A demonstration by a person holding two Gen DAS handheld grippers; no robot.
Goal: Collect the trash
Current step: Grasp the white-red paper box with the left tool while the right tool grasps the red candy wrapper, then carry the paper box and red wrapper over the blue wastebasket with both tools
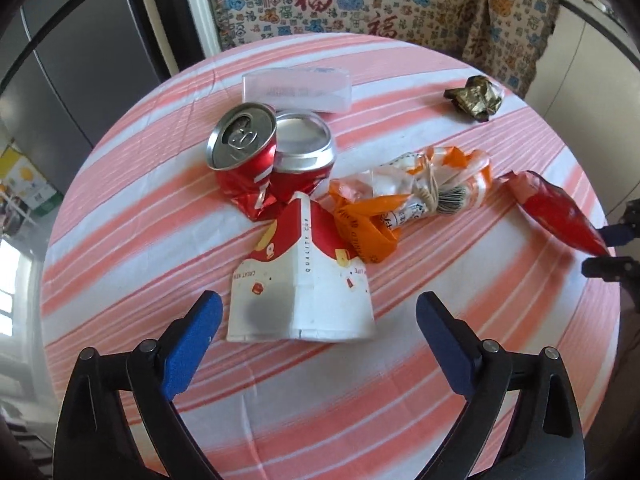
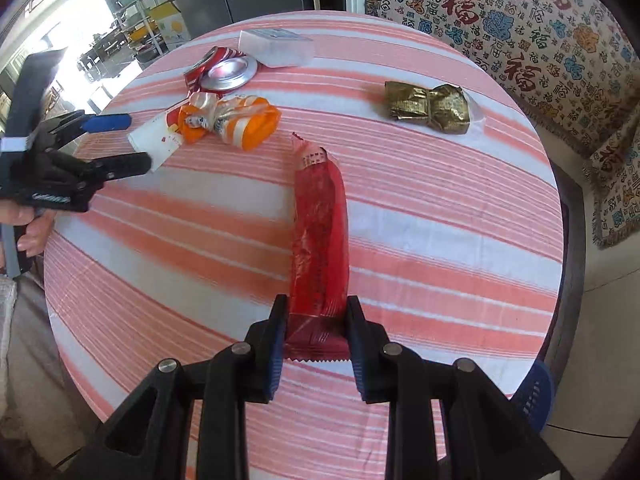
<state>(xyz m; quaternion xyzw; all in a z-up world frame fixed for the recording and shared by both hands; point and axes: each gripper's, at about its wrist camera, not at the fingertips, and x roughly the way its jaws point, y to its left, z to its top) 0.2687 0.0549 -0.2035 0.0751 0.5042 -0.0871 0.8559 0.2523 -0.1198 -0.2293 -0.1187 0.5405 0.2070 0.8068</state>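
Note:
My left gripper (image 1: 316, 308) is open, its blue pads either side of a flattened red-and-white paper cup (image 1: 304, 276) lying on the round striped table (image 1: 460, 380). Behind the cup are a crushed red can (image 1: 260, 156), an orange-and-white bag (image 1: 408, 196) and a clear plastic box (image 1: 298, 90). My right gripper (image 2: 316, 308) is shut on the near end of a long red wrapper (image 2: 320, 236); it also shows in the left wrist view (image 1: 556, 212). A crumpled gold wrapper (image 2: 428, 106) lies far right. The left gripper also shows in the right wrist view (image 2: 132, 144).
A patterned cloth (image 2: 520, 20) covers seating behind the table. A grey fridge (image 1: 80, 72) stands at the left. A blue chair edge (image 2: 540, 392) shows by the table's near right rim.

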